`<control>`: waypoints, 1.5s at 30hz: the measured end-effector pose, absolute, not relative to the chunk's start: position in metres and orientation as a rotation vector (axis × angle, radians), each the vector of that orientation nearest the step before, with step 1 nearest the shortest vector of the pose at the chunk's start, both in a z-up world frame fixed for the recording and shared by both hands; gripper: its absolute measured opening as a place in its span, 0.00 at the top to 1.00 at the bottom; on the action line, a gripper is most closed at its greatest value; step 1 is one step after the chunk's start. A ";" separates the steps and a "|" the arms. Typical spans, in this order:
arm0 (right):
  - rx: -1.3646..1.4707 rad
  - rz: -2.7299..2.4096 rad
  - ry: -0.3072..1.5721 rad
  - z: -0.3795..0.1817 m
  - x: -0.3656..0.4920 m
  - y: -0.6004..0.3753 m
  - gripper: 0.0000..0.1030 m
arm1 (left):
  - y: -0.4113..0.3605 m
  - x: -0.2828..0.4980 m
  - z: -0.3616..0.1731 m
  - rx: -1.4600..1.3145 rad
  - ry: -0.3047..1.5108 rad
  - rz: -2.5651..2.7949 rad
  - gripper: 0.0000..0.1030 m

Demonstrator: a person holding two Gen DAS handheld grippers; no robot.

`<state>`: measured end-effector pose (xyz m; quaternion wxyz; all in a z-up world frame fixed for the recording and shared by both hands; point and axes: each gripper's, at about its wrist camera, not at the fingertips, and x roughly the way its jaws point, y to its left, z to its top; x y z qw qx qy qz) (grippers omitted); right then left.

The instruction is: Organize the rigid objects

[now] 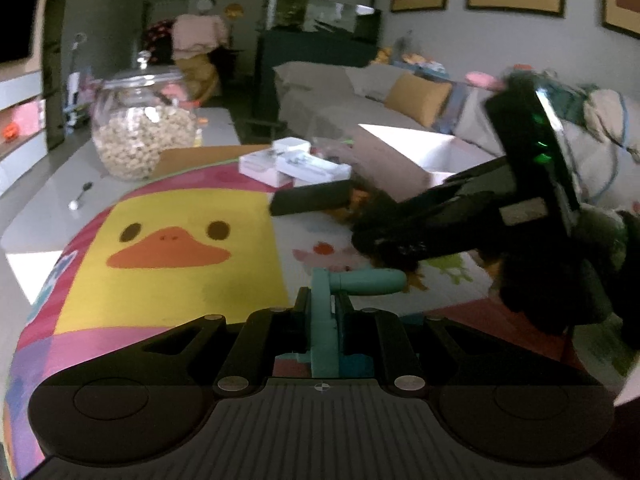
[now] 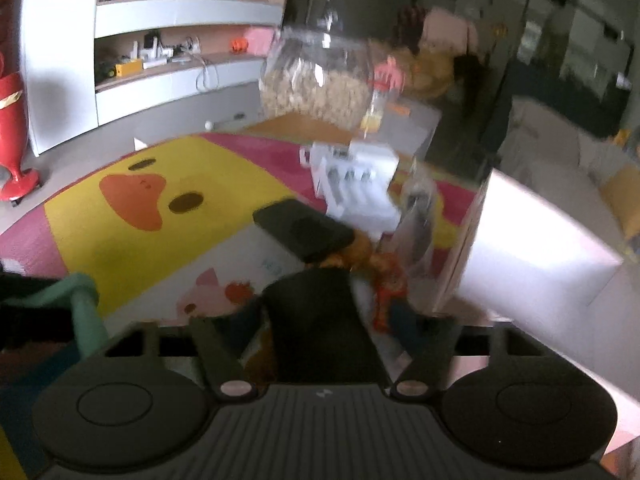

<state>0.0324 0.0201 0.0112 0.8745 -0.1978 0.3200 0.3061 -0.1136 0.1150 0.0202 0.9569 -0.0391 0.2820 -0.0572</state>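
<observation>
In the left wrist view, a teal crank-shaped part point(image 1: 336, 300) is clamped in the left gripper point(image 1: 323, 312) above the duck mat point(image 1: 172, 240); the right gripper point(image 1: 384, 236) crosses just beyond it, near a dark flat case point(image 1: 312, 198). A cereal jar point(image 1: 142, 124) stands behind.

In the right wrist view, blurred, a dark flat object point(image 2: 320, 320) is gripped between the right gripper's fingers; white boxes point(image 2: 356, 184) and a white bin point(image 2: 540, 256) are shown ahead.
</observation>
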 end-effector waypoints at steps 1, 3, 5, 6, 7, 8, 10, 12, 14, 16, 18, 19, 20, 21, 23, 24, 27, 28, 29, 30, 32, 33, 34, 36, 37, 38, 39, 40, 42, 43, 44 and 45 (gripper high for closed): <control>-0.389 0.637 0.678 0.013 0.029 0.015 0.53 | 0.113 -0.115 0.021 -0.073 0.573 -0.129 0.86; -0.337 0.645 0.683 0.020 0.017 -0.003 0.53 | 0.106 -0.117 0.023 -0.055 0.574 -0.158 0.86; -0.285 0.631 0.676 0.030 0.000 -0.029 0.54 | 0.097 -0.118 0.027 -0.036 0.573 -0.188 0.86; -0.259 0.617 0.668 0.035 -0.009 -0.044 0.54 | 0.093 -0.117 0.029 -0.030 0.573 -0.204 0.86; -0.236 0.600 0.658 0.041 -0.019 -0.059 0.54 | 0.088 -0.116 0.032 -0.026 0.571 -0.221 0.86; -0.219 0.575 0.642 0.047 -0.028 -0.073 0.54 | 0.083 -0.115 0.036 -0.022 0.568 -0.240 0.86; -0.209 0.507 0.569 0.060 -0.047 -0.100 0.54 | 0.071 -0.109 0.047 -0.013 0.559 -0.277 0.86; -0.198 0.458 0.506 0.073 -0.057 -0.120 0.54 | 0.056 -0.096 0.062 0.012 0.538 -0.300 0.86; -0.157 0.432 0.466 0.086 -0.055 -0.135 0.54 | 0.041 -0.079 0.079 0.052 0.492 -0.316 0.86; -0.124 0.399 0.423 0.100 -0.046 -0.144 0.53 | 0.027 -0.055 0.099 0.087 0.437 -0.316 0.86; -0.084 0.373 0.387 0.113 -0.032 -0.152 0.53 | 0.018 -0.028 0.121 0.087 0.388 -0.311 0.86; -0.055 0.364 0.373 0.120 -0.023 -0.157 0.53 | 0.014 -0.011 0.134 0.069 0.365 -0.311 0.86; -0.028 0.358 0.358 0.127 -0.014 -0.161 0.53 | 0.011 0.001 0.144 0.049 0.353 -0.312 0.86; -0.003 0.349 0.342 0.133 -0.005 -0.166 0.53 | 0.007 0.017 0.156 0.022 0.343 -0.317 0.86; 0.047 0.324 0.320 0.145 0.015 -0.175 0.53 | -0.001 0.044 0.174 -0.014 0.344 -0.339 0.86; 0.074 0.326 0.322 0.150 0.028 -0.180 0.53 | -0.005 0.058 0.178 -0.032 0.352 -0.351 0.86; 0.115 0.349 0.367 0.151 0.061 -0.192 0.53 | -0.019 0.096 0.175 -0.038 0.403 -0.320 0.84; 0.126 0.321 0.384 0.146 0.067 -0.194 0.48 | -0.026 0.106 0.167 -0.013 0.415 -0.288 0.84; 0.133 0.296 0.398 0.141 0.071 -0.197 0.45 | -0.032 0.113 0.157 0.015 0.427 -0.269 0.83; 0.140 0.288 0.404 0.134 0.072 -0.200 0.38 | -0.036 0.118 0.148 0.030 0.444 -0.272 0.83; 0.158 0.282 0.426 0.118 0.070 -0.206 0.34 | -0.036 0.125 0.134 0.008 0.496 -0.316 0.83; 0.166 0.274 0.440 0.110 0.070 -0.209 0.34 | -0.034 0.127 0.126 -0.027 0.527 -0.343 0.83; 0.171 0.264 0.454 0.102 0.069 -0.211 0.33 | -0.030 0.128 0.121 -0.051 0.547 -0.359 0.83; 0.171 0.243 0.472 0.089 0.065 -0.212 0.33 | -0.019 0.123 0.112 -0.068 0.558 -0.360 0.83; 0.168 0.233 0.479 0.082 0.063 -0.211 0.33 | -0.013 0.118 0.107 -0.065 0.558 -0.347 0.83; 0.160 0.229 0.486 0.077 0.062 -0.208 0.33 | -0.006 0.114 0.105 -0.065 0.558 -0.337 0.83; 0.147 0.230 0.490 0.073 0.059 -0.204 0.33 | 0.001 0.109 0.101 -0.072 0.561 -0.331 0.83; 0.132 0.230 0.491 0.070 0.055 -0.197 0.33 | 0.010 0.101 0.098 -0.087 0.564 -0.329 0.83; 0.098 0.237 0.481 0.068 0.046 -0.185 0.33 | 0.028 0.087 0.093 -0.127 0.566 -0.319 0.83; 0.079 0.249 0.476 0.067 0.041 -0.179 0.33 | 0.037 0.081 0.092 -0.145 0.563 -0.305 0.83; 0.065 0.264 0.474 0.067 0.036 -0.173 0.32 | 0.048 0.075 0.090 -0.159 0.558 -0.280 0.83; 0.049 0.283 0.475 0.064 0.030 -0.167 0.30 | 0.059 0.069 0.088 -0.174 0.549 -0.240 0.83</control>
